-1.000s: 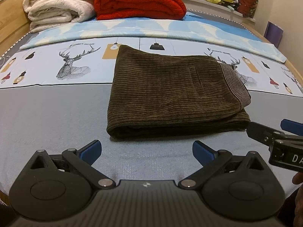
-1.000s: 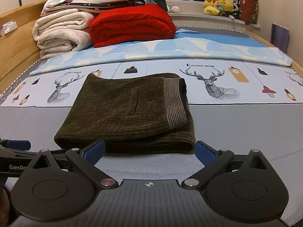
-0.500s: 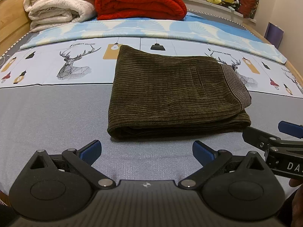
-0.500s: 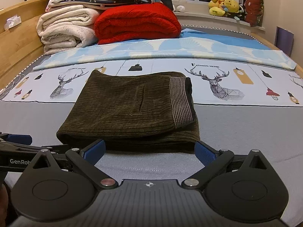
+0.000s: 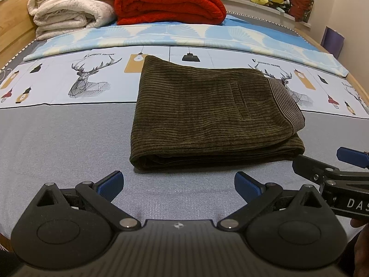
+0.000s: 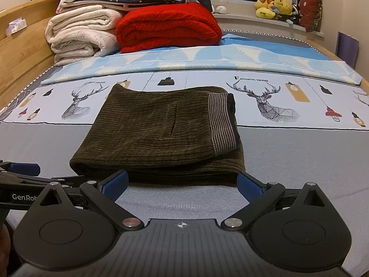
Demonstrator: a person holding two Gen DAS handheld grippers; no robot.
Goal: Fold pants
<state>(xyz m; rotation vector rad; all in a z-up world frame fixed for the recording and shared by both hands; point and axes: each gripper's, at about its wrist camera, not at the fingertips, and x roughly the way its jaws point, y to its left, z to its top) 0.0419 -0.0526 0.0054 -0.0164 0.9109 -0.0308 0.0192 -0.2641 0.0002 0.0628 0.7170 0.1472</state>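
The dark olive corduroy pants lie folded in a compact rectangle on the bed, ribbed waistband on the right; they also show in the right wrist view. My left gripper is open and empty, just in front of the fold's near edge. My right gripper is open and empty, its fingertips close to the near edge of the pants. The right gripper shows at the right of the left wrist view. The left gripper shows at the left of the right wrist view.
The bed has a grey cover with a deer-print band. A red blanket and white blankets are stacked at the back. Plush toys sit on the sill. A wooden bed frame runs along the left.
Both grippers have shifted slightly relative to the pants, staying open and empty. The right gripper has crept a little closer to the fold. The pants have not moved.
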